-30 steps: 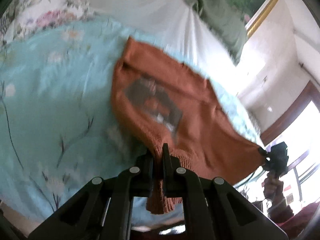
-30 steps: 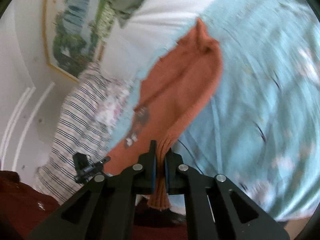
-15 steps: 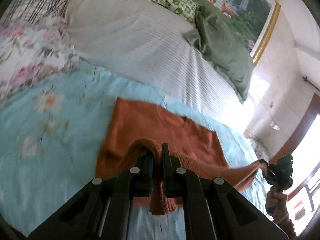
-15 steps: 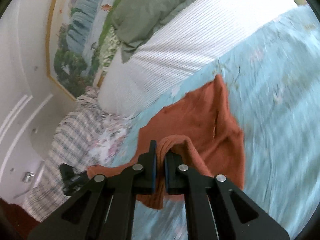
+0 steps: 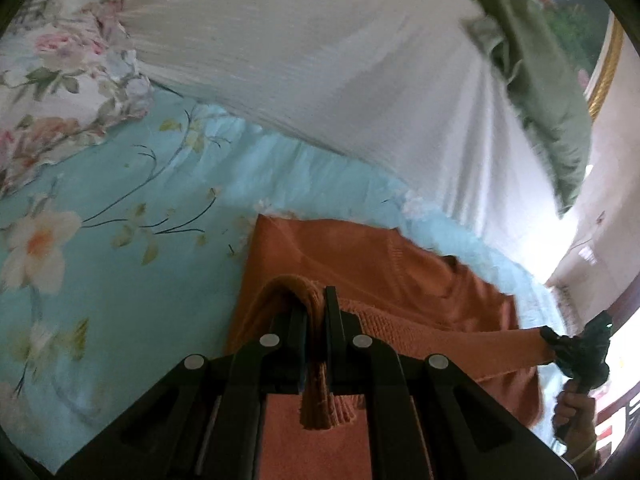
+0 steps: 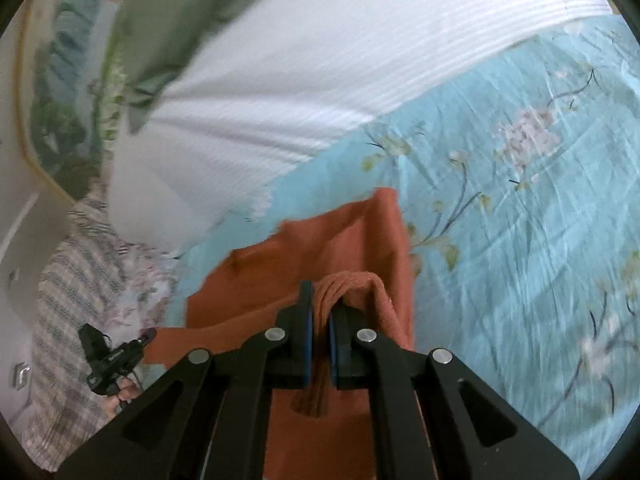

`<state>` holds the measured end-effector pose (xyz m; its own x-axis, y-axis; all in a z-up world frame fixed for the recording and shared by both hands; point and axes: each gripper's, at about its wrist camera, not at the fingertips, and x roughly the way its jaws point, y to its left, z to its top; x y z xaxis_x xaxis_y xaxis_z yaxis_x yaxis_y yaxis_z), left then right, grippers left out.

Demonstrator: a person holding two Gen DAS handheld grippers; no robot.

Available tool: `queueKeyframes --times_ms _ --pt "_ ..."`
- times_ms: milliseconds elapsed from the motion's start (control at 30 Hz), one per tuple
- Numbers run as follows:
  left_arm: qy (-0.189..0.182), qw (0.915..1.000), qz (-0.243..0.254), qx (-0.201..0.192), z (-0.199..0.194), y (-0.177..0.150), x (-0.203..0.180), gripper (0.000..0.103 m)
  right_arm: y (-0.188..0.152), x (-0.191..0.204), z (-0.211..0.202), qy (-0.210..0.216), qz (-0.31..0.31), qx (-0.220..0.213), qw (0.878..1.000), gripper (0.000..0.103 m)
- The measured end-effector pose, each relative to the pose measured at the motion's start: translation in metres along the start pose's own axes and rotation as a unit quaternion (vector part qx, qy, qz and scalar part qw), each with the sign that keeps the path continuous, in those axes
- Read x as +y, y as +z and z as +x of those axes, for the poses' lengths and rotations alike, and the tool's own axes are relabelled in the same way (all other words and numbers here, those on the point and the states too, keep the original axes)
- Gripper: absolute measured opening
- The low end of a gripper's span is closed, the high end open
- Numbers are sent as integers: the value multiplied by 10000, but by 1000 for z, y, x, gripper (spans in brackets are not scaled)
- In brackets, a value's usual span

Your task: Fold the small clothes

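Rust-orange knit sweater (image 5: 360,264) lies on the pale blue floral bedspread (image 5: 120,240), its far edge just short of the white ribbed blanket (image 5: 320,60).

Left gripper (image 5: 316,312): jaws pressed together, pinching a bunched ribbed hem of the sweater; a tuft of the knit hangs below the pads. From that pinch the hem runs taut across to the right gripper (image 5: 576,350), seen at the far right of the left wrist view, with a hand (image 5: 572,412) on its grip.

Right gripper (image 6: 318,312): jaws also pressed together on a fold of the same hem. Left gripper (image 6: 116,360) shows at lower left of this view.

Green pillow (image 5: 540,80) rests on the white blanket. Floral pillow (image 5: 60,80) sits beside the blanket. Gold-framed painting (image 6: 44,100) hangs on the wall beyond the blanket.
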<state>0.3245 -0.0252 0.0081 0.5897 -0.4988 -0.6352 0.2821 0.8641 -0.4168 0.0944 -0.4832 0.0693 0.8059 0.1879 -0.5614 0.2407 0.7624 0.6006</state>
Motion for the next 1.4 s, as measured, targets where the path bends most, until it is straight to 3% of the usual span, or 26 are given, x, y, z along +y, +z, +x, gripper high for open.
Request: queueKeyframes --times_ms 133,233,300,333,367,433,500,567,600,667,733,867,1000,1067,1133,1233,1267,1300,1333,1367,1400 --pt "294 9991 147 281 44 0 3 6 0 -14 29 -490 52 243 9985 8" --pt "455 9973 130 560 66 -6 15 11 -4 -24 40 -576 239 403 9972 8" --pt "281 9981 -11 541 56 -11 20 12 -6 -28 33 -423 459 359 9974 9" --pt "264 9984 8 509 46 -16 20 19 -8 -26 24 -363 491 258 9978 10" --pt "258 9984 61 493 38 -20 16 27 -10 -22 11 -384 423 106 9983 11" --pt "81 9986 282 446 17 -37 3 30 -19 -9 -16 -530 154 -216 9982 11" --pt "-177 9967 526 601 9 -54 -16 32 -30 11 -24 -384 -251 -269 9986 11" --pt "-489 9900 875 989 15 -76 -42 33 -50 38 -6 -126 -921 404 9948 11" --pt "-467 9854 1128 1189 23 -87 -57 33 -60 48 6 -139 -1190 740 9900 11" --pt "-174 9786 1591 1291 37 -96 -74 35 -80 63 36 -322 -1750 1398 9741 11" --pt "60 9736 1863 1316 51 -91 -81 36 -86 65 57 -723 -2045 1672 9618 11" --pt "465 9775 1769 1049 71 -48 -76 35 -58 60 61 -1348 -2242 1174 9580 11" --pt "494 9888 1209 726 82 3 -58 35 -11 38 45 -1596 -1640 357 9728 11" --pt "782 9903 986 583 85 19 -51 42 10 26 36 -1657 -1196 21 9789 11" --pt "905 9918 712 552 82 26 -40 42 21 20 26 -1746 -806 -149 9812 11" --pt "618 9962 224 579 68 20 -25 43 13 19 4 -1346 -242 -187 9904 13" --pt "581 9969 144 512 60 12 -23 44 4 24 -2 -1296 -237 -177 9911 18" --pt "560 9973 97 467 54 4 -24 44 -6 29 -8 -1285 -276 -161 9912 41" --pt "532 9976 63 442 47 -6 -27 45 -14 34 -11 -1281 -300 -146 9912 71" --pt "502 9979 15 416 37 -18 -29 45 -25 37 -16 -1231 -314 -140 9918 81" --pt "484 9980 -32 410 26 -32 -30 45 -38 40 -22 -1143 -310 -169 9928 84"
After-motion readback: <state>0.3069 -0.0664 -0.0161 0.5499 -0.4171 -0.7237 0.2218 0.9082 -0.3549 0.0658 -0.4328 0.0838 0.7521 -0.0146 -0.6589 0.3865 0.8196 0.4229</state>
